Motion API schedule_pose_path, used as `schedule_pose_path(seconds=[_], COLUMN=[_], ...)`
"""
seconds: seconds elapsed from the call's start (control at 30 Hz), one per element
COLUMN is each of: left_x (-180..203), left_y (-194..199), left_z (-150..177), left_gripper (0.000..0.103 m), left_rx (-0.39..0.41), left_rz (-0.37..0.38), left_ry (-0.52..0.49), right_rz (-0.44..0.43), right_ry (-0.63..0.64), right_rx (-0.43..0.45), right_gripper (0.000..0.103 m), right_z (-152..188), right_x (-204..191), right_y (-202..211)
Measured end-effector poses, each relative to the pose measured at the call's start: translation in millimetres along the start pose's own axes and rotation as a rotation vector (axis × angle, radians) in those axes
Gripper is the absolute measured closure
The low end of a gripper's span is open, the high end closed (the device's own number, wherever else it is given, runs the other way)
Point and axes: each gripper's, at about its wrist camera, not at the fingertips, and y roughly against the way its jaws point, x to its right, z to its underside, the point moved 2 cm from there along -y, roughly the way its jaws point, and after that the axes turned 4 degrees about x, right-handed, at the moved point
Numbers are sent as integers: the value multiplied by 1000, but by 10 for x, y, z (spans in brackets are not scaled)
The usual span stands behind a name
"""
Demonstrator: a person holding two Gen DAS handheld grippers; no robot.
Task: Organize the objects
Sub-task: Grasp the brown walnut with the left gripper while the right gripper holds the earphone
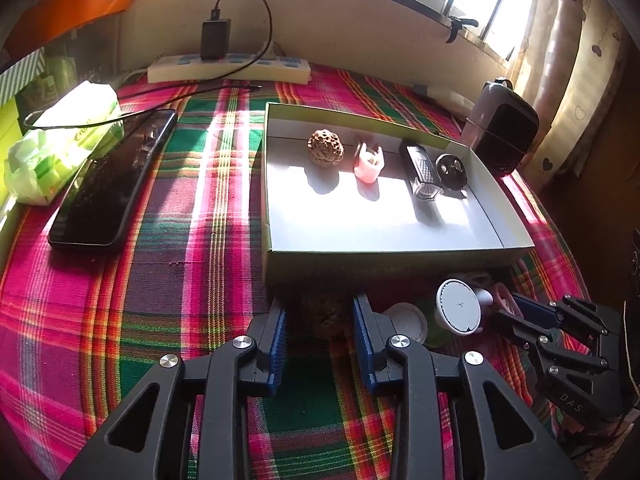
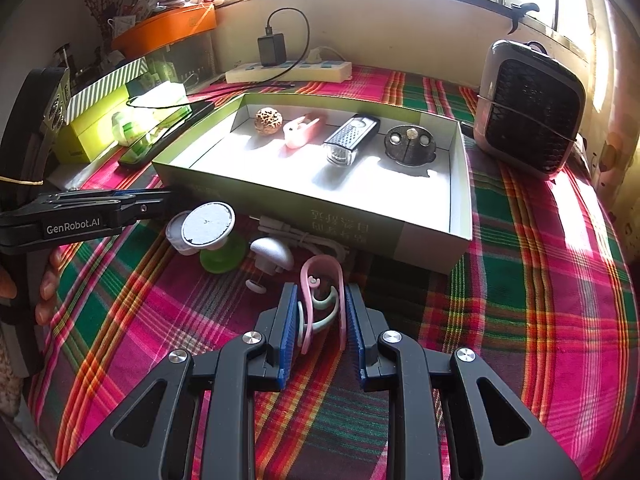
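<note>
Your right gripper point(image 2: 321, 332) brackets the pink plastic hook point(image 2: 320, 276) on the plaid tablecloth point(image 2: 520, 300), jaws spread on either side, seemingly not yet pinching it. Your left gripper point(image 1: 320, 320) holds its jaws apart around a dark, rough lump point(image 1: 320, 312) in shadow beside the shallow green cardboard box point(image 1: 360, 258). 4 items already line the box's far side, suggesting a row to continue.

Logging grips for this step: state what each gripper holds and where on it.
The right gripper straddles the pink hook at its two side arms, contact unclear. The left gripper brackets a brown textured ball, grip unclear.
</note>
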Motion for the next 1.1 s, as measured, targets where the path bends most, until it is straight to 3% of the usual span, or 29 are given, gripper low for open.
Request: schedule_pose_path(seconds=[1.1], left_x=[-1], left_y=[38], left_z=[9], left_gripper=[75], left_rx=[9], left_rz=[-6], left_ry=[-7], right_rz=[2], right_ry=[-3], right_rx=[1], right_gripper=[78], right_z=[-7], right_x=[12], right_y=[-9])
